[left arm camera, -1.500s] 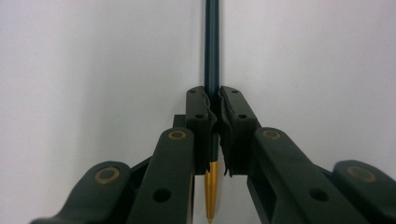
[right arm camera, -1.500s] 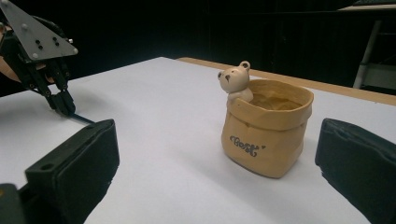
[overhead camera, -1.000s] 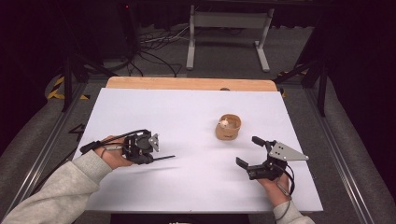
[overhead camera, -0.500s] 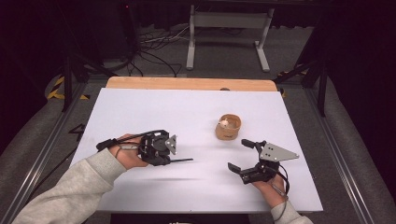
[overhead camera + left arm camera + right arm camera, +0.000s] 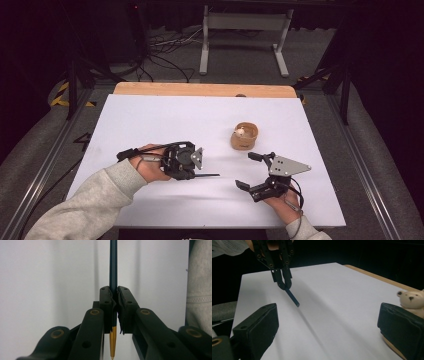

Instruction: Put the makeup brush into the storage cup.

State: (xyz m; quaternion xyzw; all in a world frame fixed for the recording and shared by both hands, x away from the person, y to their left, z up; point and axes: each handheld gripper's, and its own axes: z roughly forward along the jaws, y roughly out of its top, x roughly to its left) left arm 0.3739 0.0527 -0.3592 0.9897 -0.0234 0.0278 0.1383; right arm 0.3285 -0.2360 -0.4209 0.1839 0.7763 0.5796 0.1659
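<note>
My left gripper (image 5: 192,173) hovers over the white table left of centre, shut on a thin dark blue pen (image 5: 210,175) that sticks out to the right. In the left gripper view the pen (image 5: 113,265) runs straight up between the closed pads (image 5: 106,302), its gold tip pointing back. My right gripper (image 5: 245,170) stands open, its jaws wide apart and turned toward the pen. In the right gripper view the left gripper (image 5: 284,286) holds the pen (image 5: 292,297) slanting down toward the table.
A small wooden bowl (image 5: 244,142) with a little cream bear figure (image 5: 410,298) in it sits right of centre, just beyond the right gripper. A wooden strip (image 5: 200,89) edges the table's far side. Metal rails run along both sides.
The left gripper has carried the pen rightward toward the middle. The right gripper has moved left, closer to it, with its jaws staying open.
</note>
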